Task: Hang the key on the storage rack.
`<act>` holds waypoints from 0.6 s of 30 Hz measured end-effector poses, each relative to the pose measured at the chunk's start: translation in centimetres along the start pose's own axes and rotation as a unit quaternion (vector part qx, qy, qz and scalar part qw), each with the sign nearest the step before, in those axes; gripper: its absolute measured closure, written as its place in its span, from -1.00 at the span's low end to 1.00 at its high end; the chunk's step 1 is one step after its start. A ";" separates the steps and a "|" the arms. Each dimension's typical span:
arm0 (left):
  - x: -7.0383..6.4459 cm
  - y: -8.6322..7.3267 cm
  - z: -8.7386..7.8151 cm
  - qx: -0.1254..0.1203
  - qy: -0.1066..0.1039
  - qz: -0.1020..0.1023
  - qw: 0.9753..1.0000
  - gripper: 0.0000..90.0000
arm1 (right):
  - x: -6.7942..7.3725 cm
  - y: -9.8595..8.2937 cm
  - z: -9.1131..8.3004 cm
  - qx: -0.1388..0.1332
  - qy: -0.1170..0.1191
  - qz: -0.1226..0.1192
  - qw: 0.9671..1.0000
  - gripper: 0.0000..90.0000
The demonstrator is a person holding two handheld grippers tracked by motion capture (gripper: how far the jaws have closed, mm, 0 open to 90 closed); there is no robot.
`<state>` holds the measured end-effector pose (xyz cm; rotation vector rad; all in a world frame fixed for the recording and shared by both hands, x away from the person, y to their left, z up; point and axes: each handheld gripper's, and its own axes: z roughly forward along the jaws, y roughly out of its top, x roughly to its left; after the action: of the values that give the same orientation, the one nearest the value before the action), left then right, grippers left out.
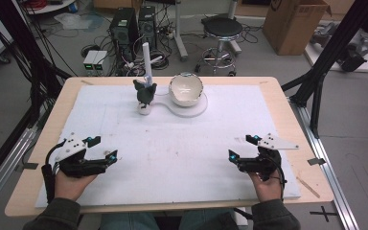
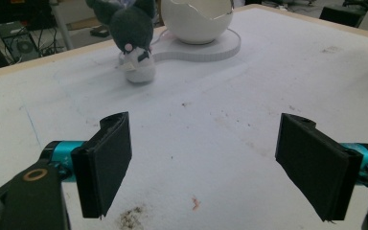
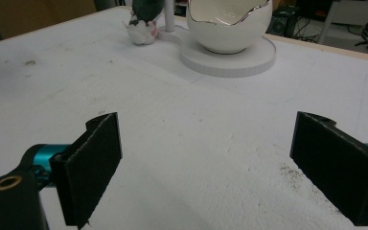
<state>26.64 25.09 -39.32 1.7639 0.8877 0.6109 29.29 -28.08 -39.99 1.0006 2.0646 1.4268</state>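
Nearest to the high camera, two hands are seen at the near edge of the table (image 1: 38, 191), each one around a gripper. Both the left gripper (image 1: 106, 148) and the right gripper (image 1: 243, 147) are held low over the white mat (image 1: 182, 143), with the jaws wide apart and nothing between them; the same is seen for the left gripper (image 2: 203, 163) and the right gripper (image 3: 206, 167) in their own views. The dark plush toy (image 1: 144, 94) is placed at the far side of the mat, well apart from both grippers, just beside the white post (image 1: 147, 62) and near the egg-shaped bowl (image 1: 186, 89), which rests on a round white base (image 1: 191, 109). The toy seems to sit on a small white ball, so it may be knocked off or tipped if it is approached too fast or from the side. The bowl has a thin broken-looking rim and could be pushed off its base if a jaw is swung wide on the way to the toy. The forearms are kept roughly parallel, the wrists are level, and both grippers are pointed inward and forward toward the middle of the mat.
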 end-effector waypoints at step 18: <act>-0.4 -1.0 -1.6 -0.007 0.001 -0.011 1.000 -0.54 | 0.0 -0.2 0.2 0.007 0.002 -0.001 1.000 -0.78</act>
<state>24.94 25.83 -39.69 1.7395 0.9007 0.6043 29.40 -28.03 -40.25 1.0003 2.0808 1.4167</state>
